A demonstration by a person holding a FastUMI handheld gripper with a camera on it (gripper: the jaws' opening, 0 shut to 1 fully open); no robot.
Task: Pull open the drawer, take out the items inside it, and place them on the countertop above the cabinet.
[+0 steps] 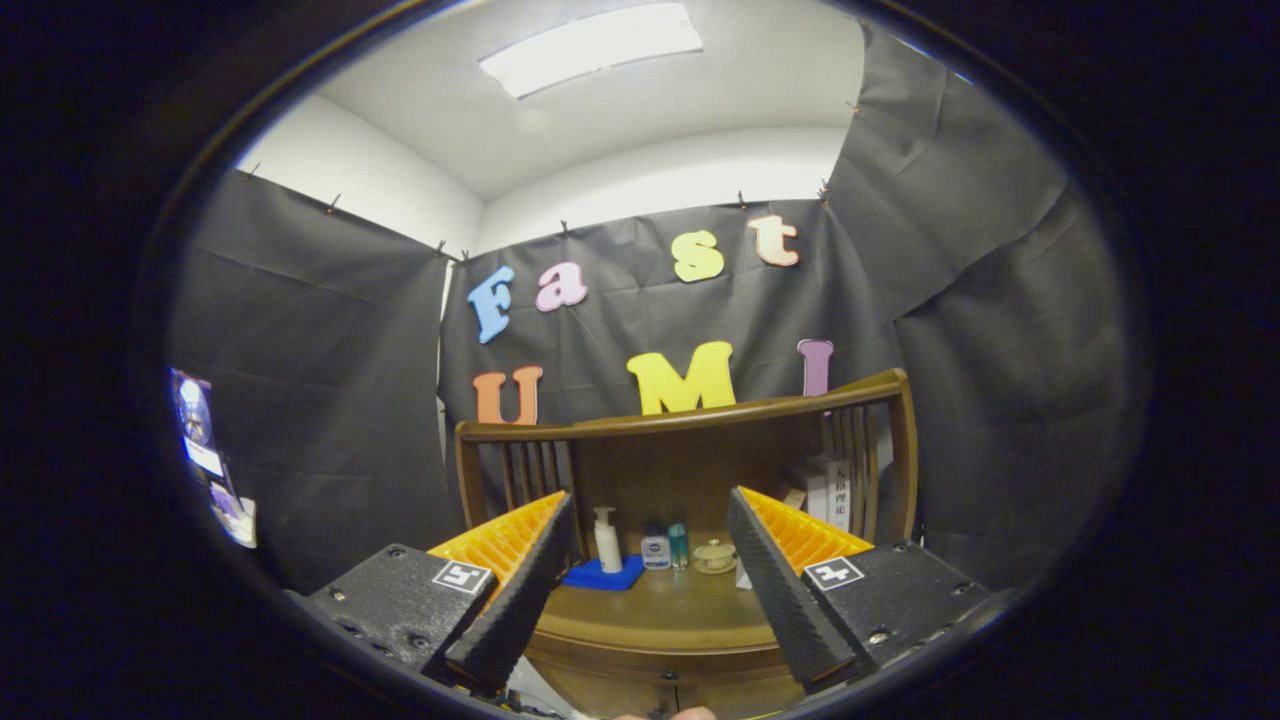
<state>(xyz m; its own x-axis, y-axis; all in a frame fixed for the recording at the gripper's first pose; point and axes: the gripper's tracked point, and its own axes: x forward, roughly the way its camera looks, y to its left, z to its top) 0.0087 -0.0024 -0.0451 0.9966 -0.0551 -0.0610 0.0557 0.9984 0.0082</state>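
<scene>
The hand-held gripper (pixel 640 590) is spread wide, with nothing between its two fingers (pixel 515 600). Each finger is black with ridges on the inside and orange on the back, and each has a small black and white square tag on its base. Past the fingers is a brown wooden cabinet (pixel 680 625) with a round-edged worktop (pixel 655 605) and a curved wooden rail (pixel 690 412) with thin bars around the back. Things stand in a row near the back of the worktop. There is one white pump bottle (pixel 607 540) standing on one flat blue thing (pixel 603 574). Just beside that is one small white bottle with a blue label (pixel 656 549), then one small blue-green bottle (pixel 678 545), then one pale little pot with a lid (pixel 714 556). Next to the pot, by the rail bars, is one white box (pixel 828 492); another box may lean beside it, but I cannot tell. The front of the cabinet shows just under the worktop edge, low between the fingers. The drawer there is too hidden to tell if it is open.
</scene>
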